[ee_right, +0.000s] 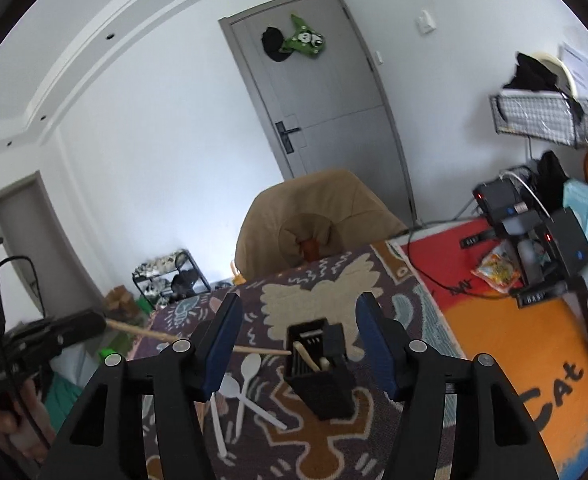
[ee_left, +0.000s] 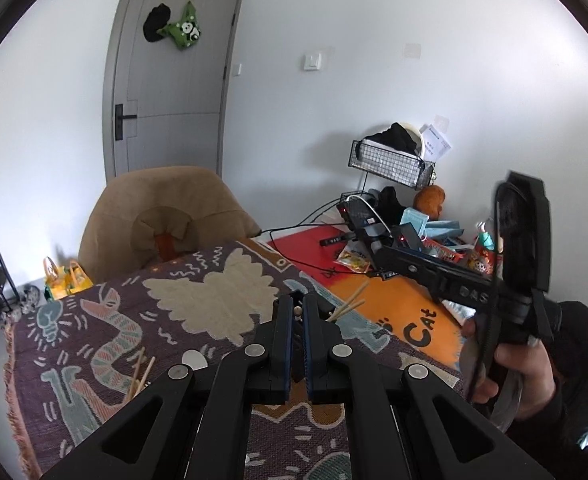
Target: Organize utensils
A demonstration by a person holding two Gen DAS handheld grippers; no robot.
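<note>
My left gripper (ee_left: pixel 298 312) is shut on a wooden chopstick (ee_right: pixel 197 342) and holds it level above the patterned cloth, its tip close to the black utensil holder (ee_right: pixel 320 372). Only the chopstick's round end (ee_left: pixel 297 312) shows between the fingers in the left wrist view. The holder stands upright with a few wooden utensils (ee_right: pixel 308 358) in it. My right gripper (ee_right: pixel 298 344) is open and empty, raised with the holder in line between its fingers. White plastic spoons (ee_right: pixel 241 384) lie crossed on the cloth left of the holder. More chopsticks (ee_left: pixel 139 376) lie on the cloth.
A patterned cloth (ee_left: pixel 113 320) covers the table, with an orange and red mat (ee_right: pixel 514 340) to the right. A tan chair (ee_left: pixel 165 216) stands behind the table. Clutter, cables and a wire basket (ee_left: pixel 390 164) fill the far right.
</note>
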